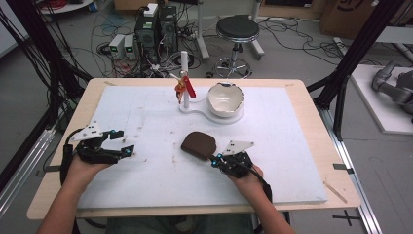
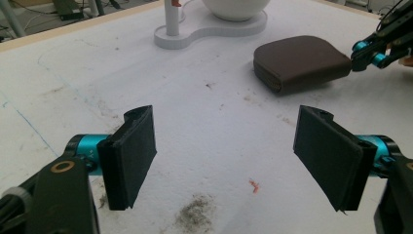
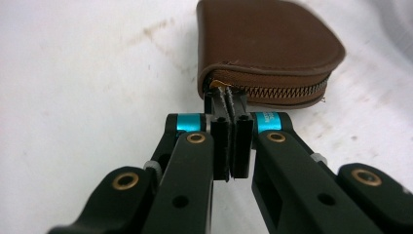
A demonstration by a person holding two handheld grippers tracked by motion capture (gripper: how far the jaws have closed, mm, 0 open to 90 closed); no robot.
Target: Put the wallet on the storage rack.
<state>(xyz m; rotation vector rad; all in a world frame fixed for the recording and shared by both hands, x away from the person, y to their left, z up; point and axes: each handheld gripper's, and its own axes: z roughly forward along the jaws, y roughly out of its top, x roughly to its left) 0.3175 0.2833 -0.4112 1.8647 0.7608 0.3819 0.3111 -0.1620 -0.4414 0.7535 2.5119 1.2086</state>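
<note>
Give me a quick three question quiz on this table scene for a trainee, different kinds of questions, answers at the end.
1. True or false: the left claw is open and holds nothing.
2. Multiple choice: the right claw is closed at the brown pouch's A) flat top, B) zipper end, C) far edge.
3. Fill in: the white bowl sits on a white ____ that also carries an upright post.

Key: 1 true. 2 B; in the right gripper view the jaws meet at a small tab beside the zipper, though whether they actually pinch it is hard to tell. 3 stand.
</note>
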